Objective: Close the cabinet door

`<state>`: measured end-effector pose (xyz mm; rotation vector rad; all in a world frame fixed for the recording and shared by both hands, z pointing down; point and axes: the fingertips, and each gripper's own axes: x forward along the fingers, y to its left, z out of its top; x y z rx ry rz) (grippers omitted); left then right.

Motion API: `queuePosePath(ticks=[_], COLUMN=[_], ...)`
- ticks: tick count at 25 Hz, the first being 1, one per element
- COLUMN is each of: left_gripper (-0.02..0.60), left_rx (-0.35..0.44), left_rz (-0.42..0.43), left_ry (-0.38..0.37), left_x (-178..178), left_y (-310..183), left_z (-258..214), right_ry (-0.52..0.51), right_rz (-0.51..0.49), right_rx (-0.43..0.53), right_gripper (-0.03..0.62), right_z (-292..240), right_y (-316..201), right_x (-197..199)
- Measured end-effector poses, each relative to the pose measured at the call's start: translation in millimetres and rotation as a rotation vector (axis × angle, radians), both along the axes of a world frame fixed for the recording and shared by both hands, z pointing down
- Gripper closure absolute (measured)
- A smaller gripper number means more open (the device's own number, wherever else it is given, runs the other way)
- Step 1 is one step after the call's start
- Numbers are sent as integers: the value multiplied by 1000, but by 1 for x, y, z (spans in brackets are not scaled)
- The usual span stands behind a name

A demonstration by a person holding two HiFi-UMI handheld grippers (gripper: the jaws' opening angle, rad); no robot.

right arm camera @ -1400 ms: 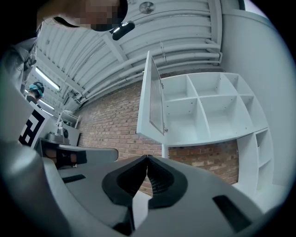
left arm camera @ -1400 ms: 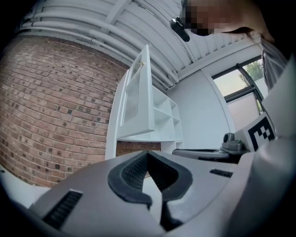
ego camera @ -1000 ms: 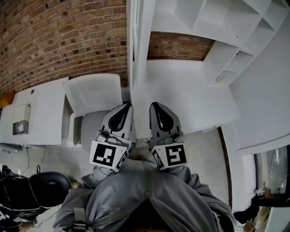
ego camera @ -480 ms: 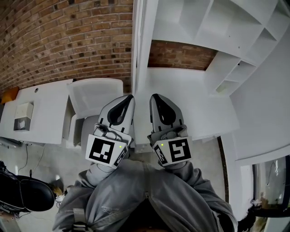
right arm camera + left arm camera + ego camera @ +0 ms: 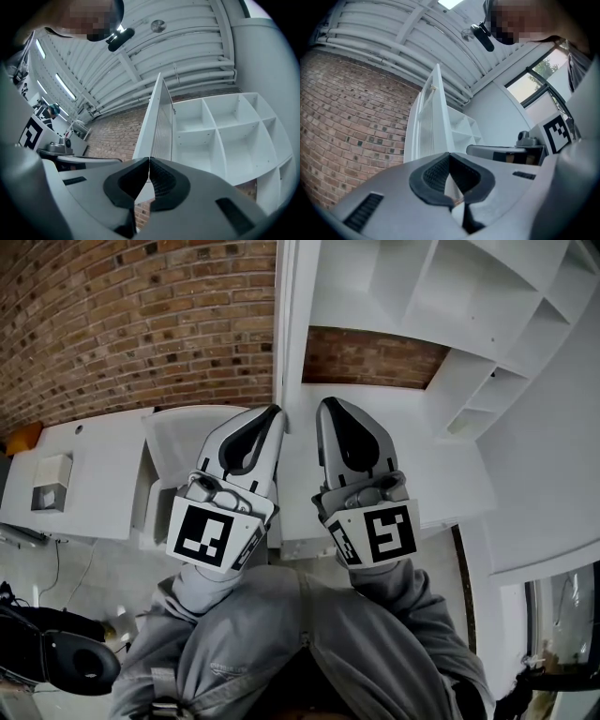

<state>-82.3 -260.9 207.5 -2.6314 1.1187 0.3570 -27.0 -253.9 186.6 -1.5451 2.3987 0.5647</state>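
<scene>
We hold both tools raised side by side before the cabinet door [image 5: 287, 324], which stands open and edge-on to us, between the brick wall [image 5: 141, 324] and the white shelved cabinet [image 5: 412, 287]. Our left tool [image 5: 274, 412] is clenched on nothing. Our right tool [image 5: 324, 405] is likewise clenched and empty. Both tips sit just beside the door's edge.

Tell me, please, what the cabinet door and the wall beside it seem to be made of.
Cabinet door: probably painted or laminated board, since it looks smooth and matte white with a thin, flat edge. Wall: brick, rough and reddish-brown, with pale mortar lines between courses.
</scene>
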Motion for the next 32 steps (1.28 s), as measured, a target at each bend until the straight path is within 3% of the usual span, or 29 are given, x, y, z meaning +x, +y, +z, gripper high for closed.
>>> queuePosePath(ticks=[10,17,19,21,32], left_gripper=[578,578,578,578,578], left_rx=[114,146,147,147,139], left_rz=[-7,-16,-22,-29,-61], left_ry=[18,17,23,27,32], left_x=[0,0,-2,-5,-16], left_y=[4,2,1,-1,-13], left_z=[-56,-74,-78,-80,-79], right_ry=[-1,-5,-11,-6,46], right_rz=[-78,-150,-168,-164,-126], right_rx=[68,74,69,66,21], right_gripper=[566,564,532,460,414], right_z=[-60,-84,-90,-92,-86], right_y=[4,7,7,5,-16], right_x=[-11,-23,-26,-28,-40])
